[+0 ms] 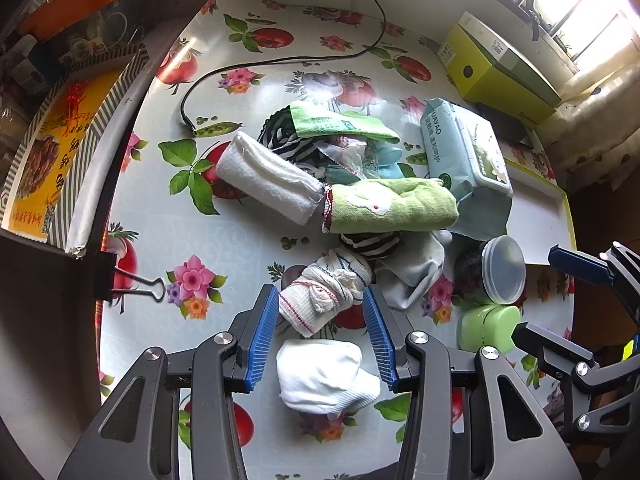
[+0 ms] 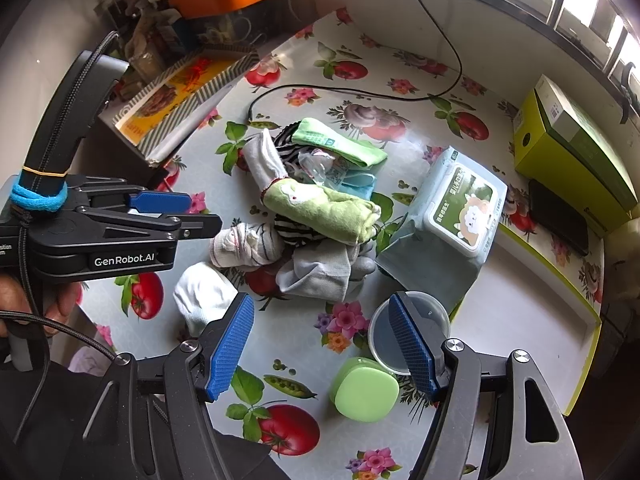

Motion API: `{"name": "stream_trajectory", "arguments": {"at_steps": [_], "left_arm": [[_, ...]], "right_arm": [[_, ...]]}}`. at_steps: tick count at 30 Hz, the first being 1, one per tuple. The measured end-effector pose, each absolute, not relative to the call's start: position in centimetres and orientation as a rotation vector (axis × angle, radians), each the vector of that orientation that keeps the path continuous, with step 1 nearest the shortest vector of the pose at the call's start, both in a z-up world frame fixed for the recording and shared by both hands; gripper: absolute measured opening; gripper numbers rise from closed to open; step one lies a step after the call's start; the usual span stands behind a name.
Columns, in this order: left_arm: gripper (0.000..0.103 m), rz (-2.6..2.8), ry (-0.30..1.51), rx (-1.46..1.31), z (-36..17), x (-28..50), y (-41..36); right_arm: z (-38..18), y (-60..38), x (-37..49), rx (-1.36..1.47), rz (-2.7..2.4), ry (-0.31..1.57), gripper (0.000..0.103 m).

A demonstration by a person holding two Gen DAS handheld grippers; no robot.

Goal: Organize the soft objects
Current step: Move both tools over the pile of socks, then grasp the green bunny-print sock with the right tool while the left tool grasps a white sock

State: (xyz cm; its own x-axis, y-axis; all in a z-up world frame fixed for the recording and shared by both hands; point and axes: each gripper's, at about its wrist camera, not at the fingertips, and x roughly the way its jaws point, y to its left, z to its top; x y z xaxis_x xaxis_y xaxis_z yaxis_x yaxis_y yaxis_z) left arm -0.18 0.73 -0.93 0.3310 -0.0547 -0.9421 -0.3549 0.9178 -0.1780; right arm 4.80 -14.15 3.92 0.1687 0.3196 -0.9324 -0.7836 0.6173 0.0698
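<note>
Right now the soft things sit heaped near the middle of the glossy tablecloth printed with tomatoes and flowers [image 1: 168, 216]: a rolled white terry towel [image 1: 268, 178], a folded light-green towel with a small white rabbit patch [image 1: 390, 206], a flat green cloth [image 1: 340, 122] lying over striped black-and-white fabric, a grey sock [image 1: 416, 272], and a knotted white sock bundle with dark and red stripes [image 1: 328, 288]. A balled plain white sock [image 1: 324, 376] lies apart, toward the near edge.

As for containers, a round clear plastic tub with a translucent lid [image 1: 502, 270] lies on its side just beside a squat pale-green lidded jar [image 1: 488, 328]; what either holds cannot be made out. A blue-grey soft pack of wet wipes [image 1: 460, 160] leans against the pile, and an olive-green cardboard box [image 1: 500, 68] stands at the far right corner.

The left gripper [image 1: 320, 312] is spread wide, its blue pads flanking the striped bundle without clearly touching it. The right gripper [image 2: 320, 340] also stands apart, above bare cloth, its right pad in front of the clear tub.

Only the left wrist view shows a black binder clip [image 1: 132, 280] on the left edge. Only the right wrist view shows the person's hand [image 2: 56, 304] gripping the left handle, and the wipes pack's printed lid face-on.
</note>
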Motion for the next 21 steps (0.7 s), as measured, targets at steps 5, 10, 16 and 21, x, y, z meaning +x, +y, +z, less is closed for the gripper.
{"name": "stream_trajectory", "arguments": {"at_steps": [5, 10, 16, 21], "left_arm": [[0.045, 0.205, 1.218, -0.419, -1.2, -0.4, 1.3], [0.045, 0.195, 1.223, -0.415, -1.8, -0.4, 1.6], [0.045, 0.17, 1.229, -0.417, -3.1, -0.5, 2.0], [0.045, 0.144, 1.249, -0.415, -4.4, -0.5, 2.2]], "right_arm": [[3.8, -13.9, 4.9, -0.49, 0.831, 1.152, 0.07], [3.6, -13.4, 5.1, -0.491, 0.838, 1.156, 0.07], [3.7, -13.4, 6.3, -0.5, 0.849, 1.152, 0.07], [3.4, -12.4, 7.3, -0.532, 0.866, 1.138, 0.07]]}}
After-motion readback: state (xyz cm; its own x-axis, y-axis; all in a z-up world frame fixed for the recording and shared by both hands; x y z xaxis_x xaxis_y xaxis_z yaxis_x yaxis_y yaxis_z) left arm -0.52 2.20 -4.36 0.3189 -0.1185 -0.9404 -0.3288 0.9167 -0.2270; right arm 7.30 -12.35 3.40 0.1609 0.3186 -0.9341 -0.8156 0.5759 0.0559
